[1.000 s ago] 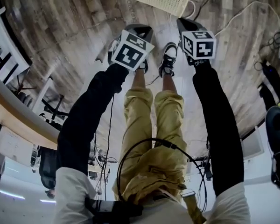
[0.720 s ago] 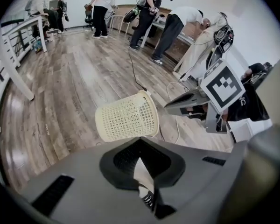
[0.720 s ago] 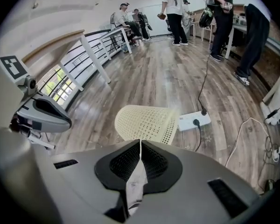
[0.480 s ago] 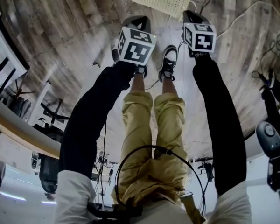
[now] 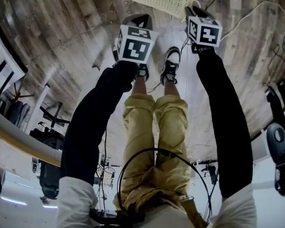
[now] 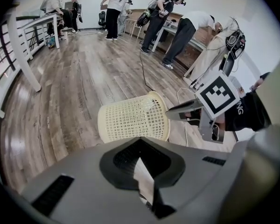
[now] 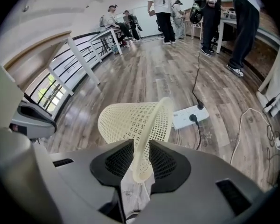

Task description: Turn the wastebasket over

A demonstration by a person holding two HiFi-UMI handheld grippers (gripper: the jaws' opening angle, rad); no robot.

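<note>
Right gripper view puts the right gripper nearest. Its jaws are clamped on the rim of the wastebasket, with the thin lip pinched between the two dark pads. From that grip the cream mesh basket reaches away, tipped onto its side, its base pointing off to the left.

Left gripper view shows the left gripper with its jaws drawn together on nothing. The basket lies just beyond them, untouched by that side.

The turn looks under way but not finished. The rim grip is made and the basket is roughly half tipped, while the rest of the rotation and the setting down remain.

Farther off are the wooden floor, a white power strip and people at distant tables.
</note>
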